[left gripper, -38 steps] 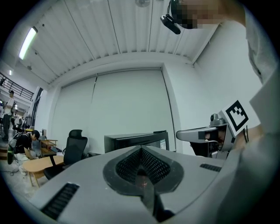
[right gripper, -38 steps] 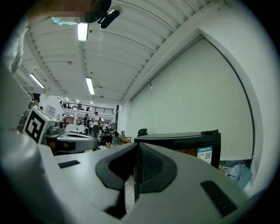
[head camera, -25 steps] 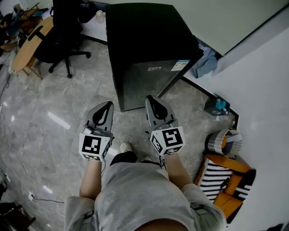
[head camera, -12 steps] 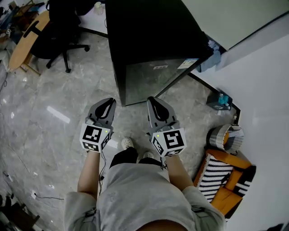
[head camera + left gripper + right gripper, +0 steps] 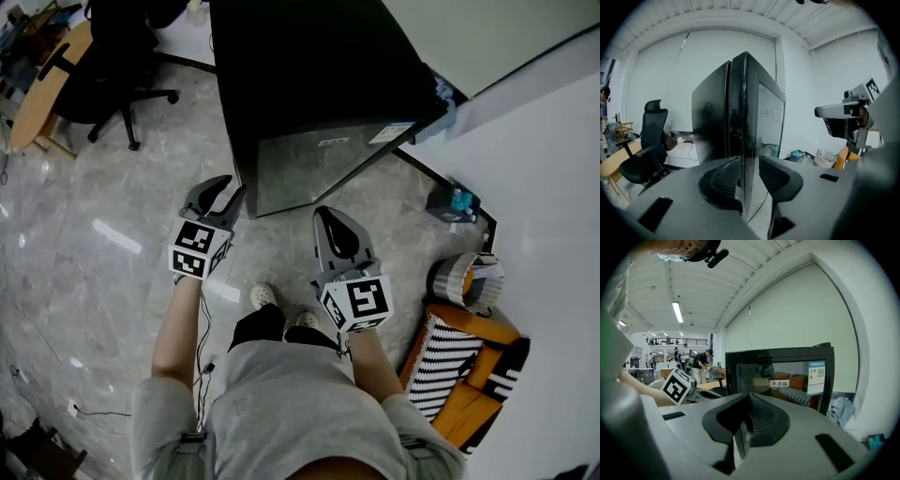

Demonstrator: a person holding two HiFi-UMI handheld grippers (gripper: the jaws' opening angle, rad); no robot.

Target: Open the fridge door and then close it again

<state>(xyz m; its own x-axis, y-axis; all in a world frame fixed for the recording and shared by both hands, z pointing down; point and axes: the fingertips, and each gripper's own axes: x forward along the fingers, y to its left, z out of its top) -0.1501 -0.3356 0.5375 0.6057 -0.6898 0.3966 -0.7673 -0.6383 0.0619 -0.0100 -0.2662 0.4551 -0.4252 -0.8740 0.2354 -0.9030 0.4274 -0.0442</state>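
At the far left a black office chair on wheels (image 5: 117, 56) stands well apart from the work, so I see no danger from it.

The left gripper (image 5: 232, 187) is at the left front corner of the tall black fridge with a grey reflective door (image 5: 309, 84). Its jaws have just been opening and now stand released. In the left gripper view the vertical edge of the door (image 5: 745, 117) runs through the gap of the left gripper (image 5: 749, 161), but the pads do not press on it. The door looks shut, so I judge the opening is not yet begun.

The risks, as I judge them:
- The jaws may close on the door and the fridge body together, and then the door will not come free.
- The edge looks smooth and glossy, so a shallow grip could slip off when pulled.
- The fridge stands on a polished stone floor (image 5: 94, 234), so a hard pull may drag the whole fridge instead of opening it.

The right gripper (image 5: 328, 214) is clenched with nothing inside and hangs in front of the door. If the door swings toward that side, it may hit this gripper or the person's legs.
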